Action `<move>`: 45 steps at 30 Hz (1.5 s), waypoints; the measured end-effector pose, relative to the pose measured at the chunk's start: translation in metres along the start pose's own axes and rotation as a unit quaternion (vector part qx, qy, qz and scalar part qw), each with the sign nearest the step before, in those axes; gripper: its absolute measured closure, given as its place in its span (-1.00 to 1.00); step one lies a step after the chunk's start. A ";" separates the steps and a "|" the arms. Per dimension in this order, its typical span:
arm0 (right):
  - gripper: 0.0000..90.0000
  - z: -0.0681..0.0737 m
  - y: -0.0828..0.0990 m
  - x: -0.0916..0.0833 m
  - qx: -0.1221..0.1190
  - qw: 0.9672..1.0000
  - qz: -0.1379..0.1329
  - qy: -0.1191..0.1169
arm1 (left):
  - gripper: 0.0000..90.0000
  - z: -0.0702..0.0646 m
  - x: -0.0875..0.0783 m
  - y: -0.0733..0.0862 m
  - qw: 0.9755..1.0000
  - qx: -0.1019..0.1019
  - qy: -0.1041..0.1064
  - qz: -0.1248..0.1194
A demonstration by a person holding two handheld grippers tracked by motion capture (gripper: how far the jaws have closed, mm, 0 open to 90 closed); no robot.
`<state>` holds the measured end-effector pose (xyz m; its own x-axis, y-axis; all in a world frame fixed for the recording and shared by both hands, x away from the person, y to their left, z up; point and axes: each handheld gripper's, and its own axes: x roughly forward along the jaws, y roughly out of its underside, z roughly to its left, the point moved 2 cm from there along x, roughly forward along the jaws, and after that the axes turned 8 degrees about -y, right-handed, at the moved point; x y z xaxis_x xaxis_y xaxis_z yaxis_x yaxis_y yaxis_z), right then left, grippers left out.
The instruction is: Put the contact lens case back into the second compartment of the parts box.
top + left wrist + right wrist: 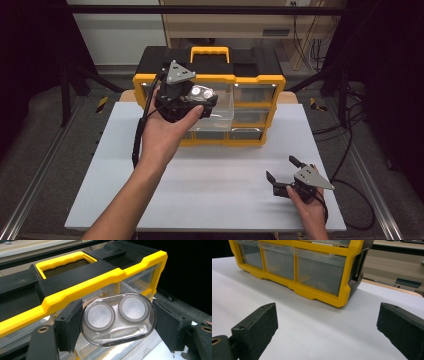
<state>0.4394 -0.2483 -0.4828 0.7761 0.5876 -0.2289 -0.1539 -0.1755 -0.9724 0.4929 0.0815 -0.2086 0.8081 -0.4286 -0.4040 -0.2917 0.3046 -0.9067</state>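
Contact-lens case [117, 318] — a clear oval shell with two round wells and a small white applicator inside — sits clamped between the pads of the left gripper [200, 100], held at its two narrow ends and tilted slightly. In the high view that gripper hangs over the yellow-and-black drawer organizer [260, 82] at the far side of the white table [210, 185], directly above a clear drawer [222, 112] that stands pulled out from the upper row. The step in hand looks like stowing the case — it is carried and poised above the open drawer, not yet in it. The next move, as I judge it, calls for lowering the case until it clears the drawer's front wall, levelling it so it lies flat, then spreading the jaws; the case is smooth and could slip or tip if released high. The right gripper [284, 175] rests low on the table near the person's side, well apart from the organizer, its jaws standing wide with nothing between them, likely free to push the drawer shut afterwards.
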 end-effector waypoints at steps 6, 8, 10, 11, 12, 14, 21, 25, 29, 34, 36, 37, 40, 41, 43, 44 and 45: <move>-0.92 0.000 -0.001 0.000 0.003 1.000 -0.002 -0.001 | -0.41 0.003 0.002 0.000 1.000 -0.002 -0.004 0.002; -0.92 0.000 -0.001 0.000 0.002 1.000 -0.003 -0.002 | -0.41 0.004 0.003 0.000 1.000 -0.003 -0.005 0.001; -0.92 0.000 -0.001 0.000 0.002 1.000 -0.003 -0.003 | -0.41 0.005 0.004 0.000 1.000 -0.002 -0.006 0.003; -0.92 0.000 -0.001 0.000 0.003 1.000 -0.002 -0.003 | -0.41 0.005 0.004 0.000 1.000 -0.003 -0.006 0.003; -0.92 0.000 -0.001 0.000 0.004 1.000 -0.003 -0.005 | -0.41 0.005 0.005 0.000 1.000 -0.003 -0.006 0.003; -0.92 0.000 -0.001 0.000 0.005 1.000 -0.003 -0.005 | -0.41 0.005 0.007 0.001 1.000 -0.006 -0.006 0.002; -0.92 0.000 -0.001 0.000 0.006 1.000 -0.003 -0.005 | -0.41 0.005 0.012 0.001 1.000 -0.011 -0.009 0.004; -0.92 0.000 -0.001 0.000 0.005 1.000 -0.003 -0.006 | -0.41 0.003 0.014 0.000 1.000 -0.007 -0.011 0.009; -0.92 0.000 -0.001 0.000 0.007 1.000 -0.003 -0.006 | -0.41 0.001 0.017 0.000 1.000 -0.010 -0.011 0.010; -0.92 0.000 -0.001 0.000 0.006 1.000 -0.003 -0.006 | -0.41 -0.005 0.020 -0.001 1.000 -0.005 -0.006 0.012; -0.92 0.000 -0.001 0.000 0.006 1.000 -0.003 -0.006 | -0.41 -0.008 0.020 -0.002 1.000 -0.002 -0.004 0.011; -0.92 0.000 -0.001 0.000 0.006 1.000 -0.003 -0.006 | -0.41 -0.008 0.020 -0.003 1.000 -0.001 -0.003 0.011; -0.92 0.000 -0.001 0.000 0.006 1.000 -0.003 -0.006 | -0.41 -0.012 0.021 -0.004 1.000 0.003 0.004 0.011; -0.92 0.000 -0.001 0.000 0.006 1.000 -0.003 -0.007 | -0.41 -0.013 0.022 -0.004 1.000 0.009 0.007 0.013; -0.92 0.000 -0.001 0.000 0.005 1.000 -0.003 -0.007 | -0.51 -0.015 0.022 -0.005 1.000 0.019 0.006 0.006; -0.93 0.000 -0.001 0.000 0.005 1.000 -0.002 -0.008 | -0.62 -0.017 0.022 -0.005 1.000 0.022 0.006 0.001; -0.93 0.000 -0.001 0.000 0.005 1.000 -0.002 -0.007 | -0.70 -0.018 0.022 -0.005 1.000 0.025 0.005 -0.001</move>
<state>0.4398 -0.2481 -0.4822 0.7676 0.6001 -0.2249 -0.1569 -0.1643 -0.9739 0.5029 0.0555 -0.2147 0.8036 -0.4377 -0.4033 -0.2633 0.3462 -0.9005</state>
